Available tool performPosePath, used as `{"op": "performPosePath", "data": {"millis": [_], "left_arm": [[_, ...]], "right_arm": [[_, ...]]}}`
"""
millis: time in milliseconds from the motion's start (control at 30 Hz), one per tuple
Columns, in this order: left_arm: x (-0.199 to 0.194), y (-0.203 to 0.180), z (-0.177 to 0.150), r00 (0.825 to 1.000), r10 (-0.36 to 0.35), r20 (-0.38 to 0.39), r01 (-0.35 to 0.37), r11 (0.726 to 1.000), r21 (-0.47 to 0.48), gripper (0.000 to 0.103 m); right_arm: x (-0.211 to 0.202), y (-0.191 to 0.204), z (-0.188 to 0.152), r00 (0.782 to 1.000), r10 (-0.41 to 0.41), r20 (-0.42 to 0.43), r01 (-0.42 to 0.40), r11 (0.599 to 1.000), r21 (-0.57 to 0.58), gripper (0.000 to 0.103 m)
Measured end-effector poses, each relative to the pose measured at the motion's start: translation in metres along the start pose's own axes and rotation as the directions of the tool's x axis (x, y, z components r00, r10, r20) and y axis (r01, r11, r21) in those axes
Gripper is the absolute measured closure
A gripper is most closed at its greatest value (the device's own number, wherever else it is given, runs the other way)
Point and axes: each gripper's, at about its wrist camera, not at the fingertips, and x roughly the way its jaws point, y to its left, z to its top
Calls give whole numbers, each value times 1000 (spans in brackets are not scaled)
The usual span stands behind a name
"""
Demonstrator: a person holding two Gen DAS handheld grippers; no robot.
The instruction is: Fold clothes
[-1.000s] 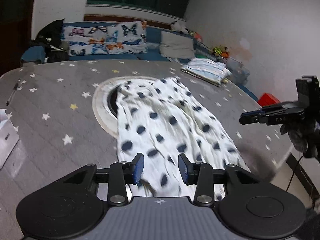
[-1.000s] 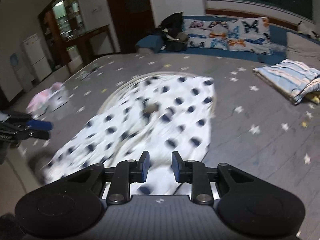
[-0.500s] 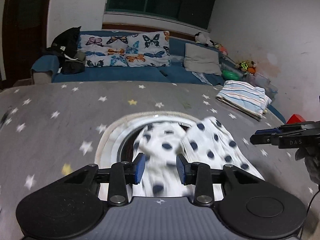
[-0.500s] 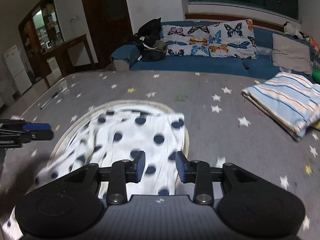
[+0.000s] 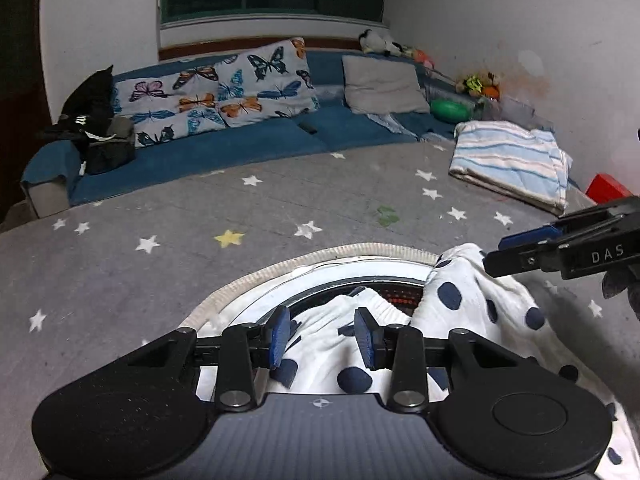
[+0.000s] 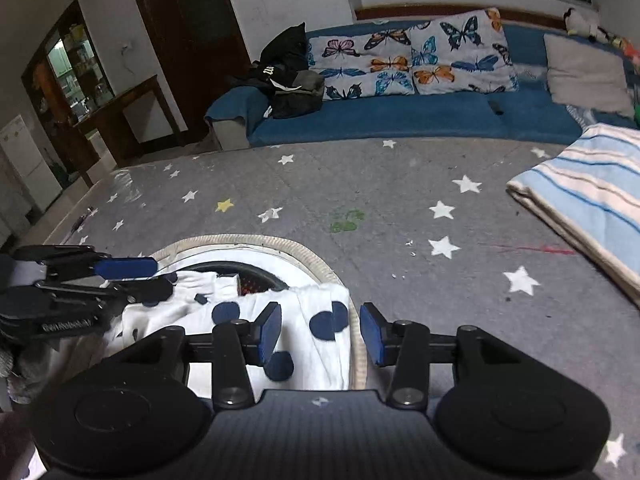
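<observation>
Garment [image 5: 472, 312] bunched nearer both grippers than a second ago.
Left gripper [image 5: 322, 336] and right gripper [image 6: 318, 332] released — fridge [image 6: 18, 160] only in right view.

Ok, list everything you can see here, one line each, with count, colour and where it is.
Polka-dot garment: one, white with navy dots, on the table near both claws.
Round ring: one, cream, set in the table under the garment.
Table cover: one, grey with stars.
Striped folded cloth: one, blue and white, table's right.
Sofa: one, blue, behind the table.
Butterfly pillows: two, white.
Grey pillow: one.
Black bag: one, sofa's left end.
Left claw: open.
Right claw: open.
</observation>
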Motion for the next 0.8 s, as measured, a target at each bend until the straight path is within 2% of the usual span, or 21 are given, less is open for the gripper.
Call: {"op": "performPosePath", "data": {"millis": [200, 300, 400, 467, 533, 567, 667, 800], "left_arm": [[14, -7, -5, 999, -18, -28, 20, 998, 66, 63], [19, -8, -7, 999, -15, -39, 19, 996, 88, 63], [24, -7, -7, 999, -26, -43, 30, 996, 79, 69], [24, -8, -7, 999, -35, -38, 38, 995, 89, 81], [24, -10, -7, 998, -42, -39, 45, 994, 99, 93], [24, -11, -7, 999, -38, -38, 41, 994, 103, 96], [21, -10, -6, 1000, -17, -23, 19, 996, 89, 98], [11, 7, 1, 999, 35, 29, -35, 999, 12, 99]], "right_arm": [[10, -4, -2, 999, 34, -15, -34, 999, 20, 60], [15, -6, -4, 998, 52, -23, -51, 998, 30, 64], [19, -8, -5, 997, 69, -30, -68, 997, 40, 85], [19, -7, -5, 997, 74, -26, -73, 996, 41, 94], [17, -6, -5, 997, 72, -14, -72, 997, 37, 97], [14, -5, -5, 998, 68, -3, -68, 997, 35, 98], [4, -5, -1, 998, 45, 33, -46, 998, 32, 99], [-16, -11, 9, 995, -4, 99, 1, 999, 35, 99]]}}
